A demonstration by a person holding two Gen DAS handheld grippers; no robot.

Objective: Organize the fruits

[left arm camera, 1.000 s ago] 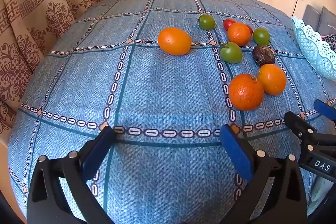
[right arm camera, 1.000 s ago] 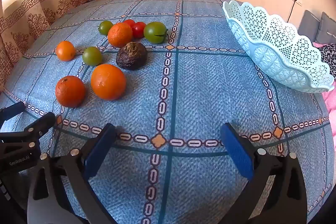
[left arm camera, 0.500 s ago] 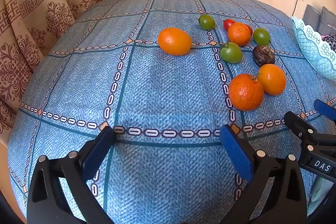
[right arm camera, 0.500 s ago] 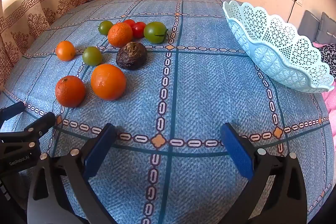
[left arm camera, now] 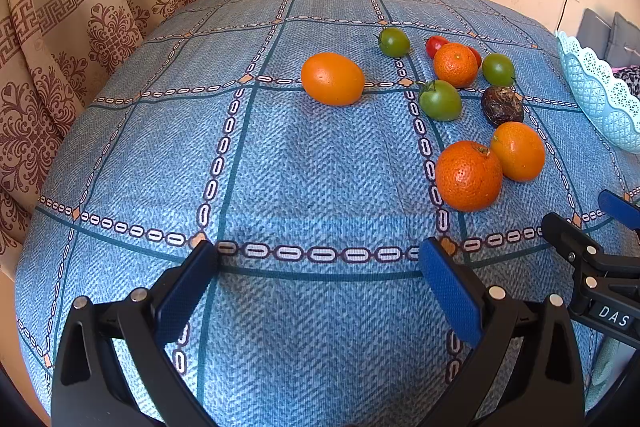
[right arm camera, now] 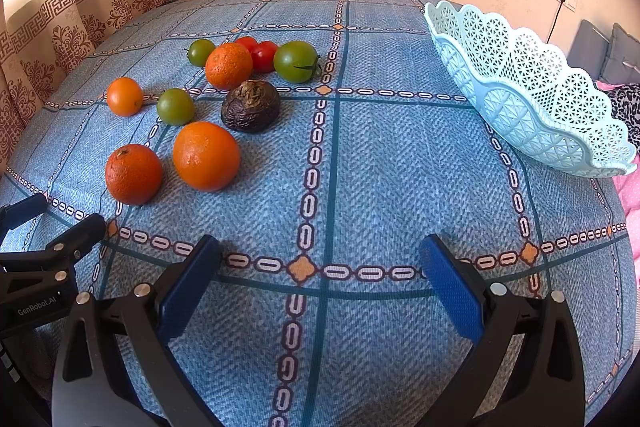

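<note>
**Nothing has shifted since a second ago**

Both the left gripper (left arm camera: pixel 318 277) and right gripper (right arm camera: pixel 320 273) hover with jaws wide, empty. Oranges (right arm camera: pixel 206 155), green tomatoes (right arm camera: pixel 296 61) and a dark wrinkled fruit (right arm camera: pixel 251 105) lie clustered on the blue tablecloth (right arm camera: pixel 380 167), apart from the pale-blue lattice basket (right arm camera: pixel 532 95).

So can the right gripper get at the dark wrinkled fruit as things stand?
Probably yes. The right gripper is open, bare cloth lies ahead, and the dark wrinkled fruit sits clear of the smooth orange on its near side.
</note>
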